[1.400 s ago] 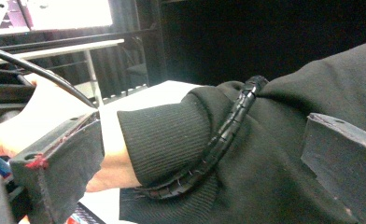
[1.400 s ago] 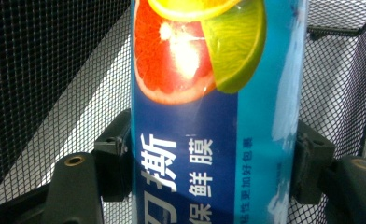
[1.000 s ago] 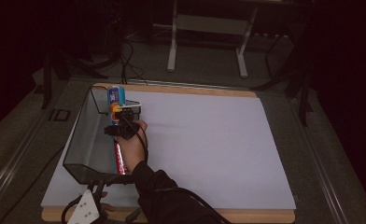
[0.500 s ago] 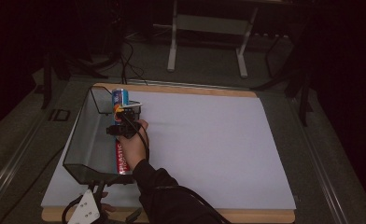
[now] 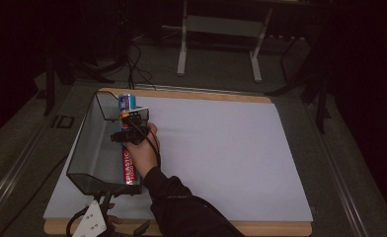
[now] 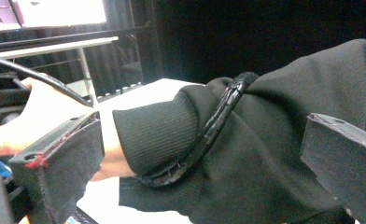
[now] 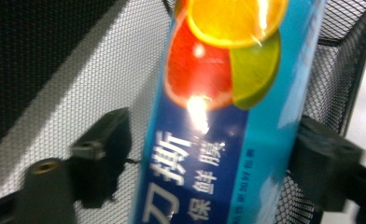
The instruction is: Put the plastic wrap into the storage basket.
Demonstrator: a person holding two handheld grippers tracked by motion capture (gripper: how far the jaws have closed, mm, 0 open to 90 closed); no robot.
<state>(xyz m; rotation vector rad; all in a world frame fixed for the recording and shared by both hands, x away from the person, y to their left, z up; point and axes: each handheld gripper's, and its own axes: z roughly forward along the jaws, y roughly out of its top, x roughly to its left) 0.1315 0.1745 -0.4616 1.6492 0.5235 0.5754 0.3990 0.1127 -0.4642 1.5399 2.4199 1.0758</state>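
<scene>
The right gripper (image 5: 131,129) sits inside the mesh basket (image 5: 90,143) — jaws apart, flanking the blue box (image 7: 228,121). The left gripper (image 6: 195,154) rests near the basket's front corner, jaws released.

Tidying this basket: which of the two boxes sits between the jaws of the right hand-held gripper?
The blue box with the citrus picture, at the mesh basket's far end. The right hand-held gripper straddles it; the red box lies nearer the person.
</scene>
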